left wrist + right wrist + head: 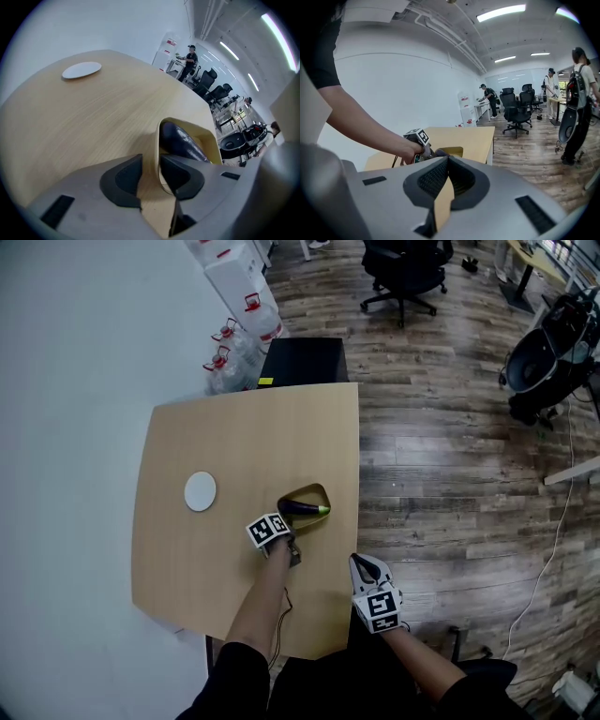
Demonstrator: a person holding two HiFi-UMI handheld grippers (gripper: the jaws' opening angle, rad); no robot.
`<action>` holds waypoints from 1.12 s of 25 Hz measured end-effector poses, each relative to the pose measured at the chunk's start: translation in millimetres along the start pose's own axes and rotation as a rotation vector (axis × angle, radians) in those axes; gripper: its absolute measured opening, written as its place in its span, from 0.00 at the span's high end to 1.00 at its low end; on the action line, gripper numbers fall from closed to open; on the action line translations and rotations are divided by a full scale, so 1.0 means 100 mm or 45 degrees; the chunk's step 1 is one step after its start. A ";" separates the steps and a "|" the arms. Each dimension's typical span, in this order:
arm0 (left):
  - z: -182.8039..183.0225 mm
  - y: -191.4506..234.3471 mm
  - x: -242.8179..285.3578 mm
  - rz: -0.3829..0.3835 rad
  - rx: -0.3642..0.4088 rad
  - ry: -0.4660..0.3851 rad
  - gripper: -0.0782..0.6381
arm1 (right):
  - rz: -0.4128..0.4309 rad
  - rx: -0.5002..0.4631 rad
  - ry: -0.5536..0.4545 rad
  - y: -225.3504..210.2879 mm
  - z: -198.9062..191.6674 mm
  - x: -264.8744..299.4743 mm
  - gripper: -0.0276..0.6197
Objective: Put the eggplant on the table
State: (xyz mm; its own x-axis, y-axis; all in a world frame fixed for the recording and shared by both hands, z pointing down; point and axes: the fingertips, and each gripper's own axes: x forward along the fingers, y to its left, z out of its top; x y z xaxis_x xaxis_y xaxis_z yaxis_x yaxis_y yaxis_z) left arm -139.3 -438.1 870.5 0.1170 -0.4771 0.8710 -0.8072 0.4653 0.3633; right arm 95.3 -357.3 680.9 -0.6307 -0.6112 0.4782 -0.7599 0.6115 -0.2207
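Eggplant: dark purple eggplant (180, 140), we see it lying in the tan rounded-square bowl (187, 123) on the light wooden table (234, 446).
Left gripper (150, 161): jaws slightly apart, astride the bowl's near rim, not clamping.
Right gripper (449, 159): jaws together, empty, beside the table edge.

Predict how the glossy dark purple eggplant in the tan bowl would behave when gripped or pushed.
The glossy dark purple eggplant shines, so it may slip when pinched. Long and rounded, it would probably roll on the flat light wooden table. It looks plump, so likely firm rather than floppy.
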 end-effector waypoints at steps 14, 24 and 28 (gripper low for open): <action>-0.30 0.17 -0.99 -0.269 -0.004 -0.263 0.62 | -0.031 -0.055 -0.037 0.38 -0.09 -0.33 0.86; -0.82 0.03 -2.79 -0.524 0.374 -0.553 0.62 | -0.140 0.011 -0.123 1.09 0.01 -0.69 0.86; -1.12 0.12 -3.41 -0.642 0.403 -0.598 0.62 | -0.183 0.057 -0.172 1.54 0.09 -0.97 0.86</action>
State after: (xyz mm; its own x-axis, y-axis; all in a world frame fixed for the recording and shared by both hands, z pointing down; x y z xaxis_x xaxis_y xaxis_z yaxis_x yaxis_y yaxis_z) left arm -123.7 -186.3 614.7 0.3143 -0.8758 0.3663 -0.8572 -0.0960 0.5060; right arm 38.0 -208.0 592.7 -0.5285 -0.7543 0.3896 -0.8479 0.4921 -0.1974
